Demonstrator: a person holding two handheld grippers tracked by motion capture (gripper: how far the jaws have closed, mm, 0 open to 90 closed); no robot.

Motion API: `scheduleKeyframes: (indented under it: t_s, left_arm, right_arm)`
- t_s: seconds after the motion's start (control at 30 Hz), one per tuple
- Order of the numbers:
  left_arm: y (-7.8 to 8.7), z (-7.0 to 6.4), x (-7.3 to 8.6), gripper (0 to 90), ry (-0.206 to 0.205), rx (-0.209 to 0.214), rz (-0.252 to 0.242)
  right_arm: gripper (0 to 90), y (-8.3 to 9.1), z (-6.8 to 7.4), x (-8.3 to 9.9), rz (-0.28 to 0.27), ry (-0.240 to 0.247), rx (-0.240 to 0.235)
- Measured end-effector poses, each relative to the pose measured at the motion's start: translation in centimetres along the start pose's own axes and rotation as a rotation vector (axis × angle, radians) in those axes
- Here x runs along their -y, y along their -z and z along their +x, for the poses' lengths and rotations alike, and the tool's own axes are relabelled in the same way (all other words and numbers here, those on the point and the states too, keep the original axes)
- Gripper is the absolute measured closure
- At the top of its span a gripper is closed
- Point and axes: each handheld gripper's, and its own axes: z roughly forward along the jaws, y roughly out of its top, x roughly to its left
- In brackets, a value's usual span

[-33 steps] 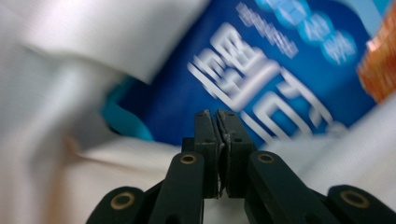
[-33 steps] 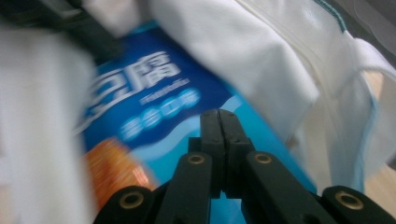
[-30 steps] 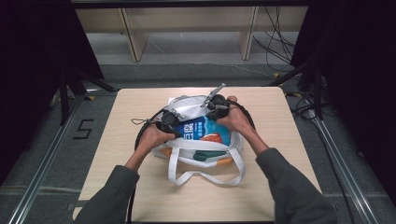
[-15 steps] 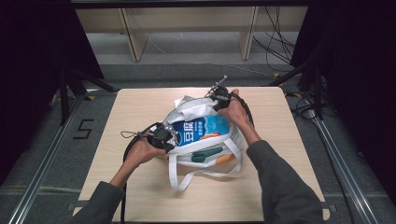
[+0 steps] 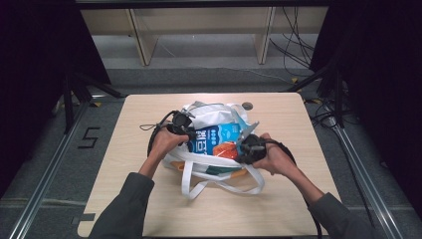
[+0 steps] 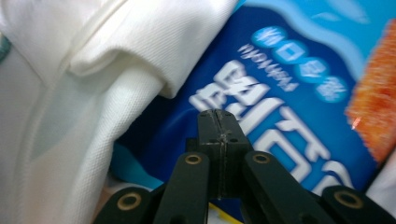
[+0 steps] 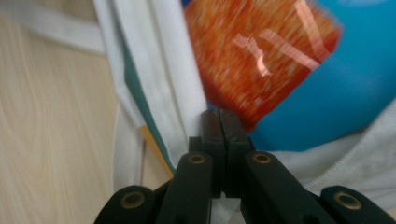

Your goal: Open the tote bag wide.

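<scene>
Hands have swapped ends around the white tote bag [image 5: 211,149]: a second ago both claws sat together at its far rim; now the left claw [image 5: 188,132] is at the bag's far-left side and the right claw [image 5: 242,148] has dropped to its near-right side, by the blue snack packet [image 5: 219,139]. From the left gripper view its jaws are pressed flat together against the packet's blue face, with nothing between them that I can make out. The right claw looks likewise clenched, tips at the seam where white cloth meets the packet's orange patch; whether cloth is pinched, I cannot tell. My guess is they are spreading the mouth to settle the packet deeper.

Tote sits mid-tabletop [image 5: 149,114], handles [image 5: 199,184] trailing toward the person. Bare wood surrounds the bag, widest left of it; a small round disc [image 5: 247,105] lies just beyond its far rim.
</scene>
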Motion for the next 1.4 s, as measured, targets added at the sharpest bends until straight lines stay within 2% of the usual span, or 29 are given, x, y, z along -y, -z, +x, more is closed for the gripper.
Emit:
scheduleKeyframes:
  t_s: [0.03, 0.07, 0.17, 0.2, 0.23, 0.27, 0.37, 0.4, 0.5, 0.53, 0.57, 0.63, 0.67, 0.73, 0.8, 0.83, 0.9, 0.97, 1.0, 1.03, 1.07, 1.1, 1.13, 1.17, 1.2, 1.23, 1.27, 1.3, 1.4]
  left_arm:
    - [0.0, 0.3, 0.2, 89.7, 0.01, 0.005, 0.015]
    - [0.1, 0.4, 0.4, 89.7, 0.025, 0.007, 0.003]
    - [1.0, 0.6, 0.7, 89.6, 0.038, 0.02, -0.025]
    - [1.3, 0.4, 0.7, 89.6, 0.032, 0.04, -0.04]
    - [1.6, 0.0, 0.6, 89.6, 0.018, 0.047, -0.044]
    - [1.8, -0.3, 0.6, 89.5, 0.015, 0.051, -0.049]
    - [2.7, -2.2, 1.3, 89.3, -0.083, 0.108, 0.008]
    - [2.8, -2.6, 1.7, 89.2, -0.11, 0.112, 0.029]
    - [3.3, -3.7, 4.1, 89.0, -0.159, 0.133, 0.055]
    - [3.5, -3.9, 5.0, 89.4, -0.16, 0.132, 0.068]
    - [3.6, -3.9, 6.2, 89.5, -0.147, 0.138, 0.058]
    - [3.5, -4.0, 7.5, 89.6, -0.138, 0.146, 0.038]
    - [3.4, -4.0, 7.9, 89.6, -0.14, 0.151, 0.031]
    - [3.4, -4.2, 7.6, 89.6, -0.145, 0.139, 0.038]
    - [3.8, -4.7, 7.0, 89.5, -0.163, 0.106, 0.047]
    - [4.5, -4.7, 6.4, 89.5, -0.183, 0.083, 0.025]
    - [5.4, -4.5, 5.4, 88.2, -0.157, 0.091, -0.055]
    - [6.4, -3.7, 3.8, 87.5, -0.144, 0.051, -0.095]
    - [6.7, -3.2, 3.0, 87.5, -0.112, 0.027, -0.098]
    - [6.7, -2.9, 2.2, 87.4, -0.038, 0.013, -0.108]
    - [6.5, -1.9, 1.5, 86.9, -0.085, -0.012, -0.136]
    - [6.5, -1.9, 1.5, 86.5, -0.085, -0.012, -0.136]
    - [5.9, -0.4, 0.5, 86.5, -0.042, -0.062, -0.154]
    - [4.6, 1.1, 0.1, 87.2, 0.025, -0.085, -0.147]
    - [4.6, 1.1, 0.1, 87.5, 0.025, -0.085, -0.147]
    - [3.0, 2.2, 0.2, 88.3, 0.048, -0.086, -0.09]
    - [3.0, 2.2, 0.2, 88.8, 0.048, -0.086, -0.09]
    - [1.9, 2.8, 0.5, 89.2, 0.054, -0.103, -0.063]
    - [1.2, 3.4, 0.7, 89.4, 0.074, -0.121, -0.052]
  right_arm:
    - [90.0, -0.6, 0.4, 0.6, 0.014, -0.024, -0.021]
    - [90.0, -0.9, 0.4, 0.6, 0.006, 0.003, -0.011]
    - [90.0, 0.3, 0.0, -0.2, -0.023, -0.009, -0.023]
    - [90.0, 0.9, -0.1, -0.6, -0.052, -0.043, -0.003]
    - [90.0, 1.7, -0.8, -1.3, -0.12, -0.031, 0.029]
    - [90.0, 2.3, -1.3, -1.9, -0.146, -0.046, 0.05]
    - [90.0, 2.9, -3.5, -3.6, -0.204, -0.069, 0.155]
    - [90.0, 2.8, -4.6, -4.1, -0.196, -0.09, 0.194]
    - [90.0, 1.7, -7.0, -4.5, -0.167, -0.14, 0.233]
    - [90.0, 1.2, -7.9, -4.4, -0.113, -0.172, 0.241]
    - [90.0, 0.5, -8.7, -4.0, -0.079, -0.17, 0.259]
    - [90.0, -1.1, -10.3, -2.9, -0.001, -0.216, 0.282]
    - [90.0, -2.0, -11.0, -2.1, 0.035, -0.252, 0.271]
    - [90.0, -3.3, -11.8, -1.1, 0.015, -0.305, 0.225]
    - [90.0, -3.0, -11.3, -1.7, 0.061, -0.277, 0.26]
    - [90.0, -2.7, -11.1, -2.0, 0.062, -0.261, 0.283]
    - [90.0, -1.0, -10.6, -2.8, 0.016, -0.26, 0.295]
    - [90.0, 0.7, -9.9, -3.5, -0.047, -0.222, 0.303]
    - [90.0, 1.3, -9.4, -3.9, -0.078, -0.19, 0.3]
    - [90.0, 1.8, -8.6, -4.3, -0.1, -0.17, 0.292]
    - [90.0, 2.1, -7.7, -4.5, -0.116, -0.129, 0.273]
    - [90.0, 2.1, -7.7, -4.5, -0.116, -0.129, 0.273]
    - [90.0, 2.3, -7.0, -4.5, -0.12, -0.091, 0.269]
    - [90.0, 2.4, -4.1, -4.1, -0.165, -0.063, 0.191]
    - [90.0, 2.4, -4.1, -4.1, -0.165, -0.063, 0.191]
    - [90.0, 2.2, -2.7, -3.1, -0.144, -0.032, 0.16]
    - [90.0, 2.2, -2.7, -3.1, -0.144, -0.032, 0.16]
    - [90.0, 1.9, -1.9, -1.8, -0.11, -0.023, 0.135]
    - [90.0, 1.5, -1.4, -0.4, -0.071, 0.002, 0.113]
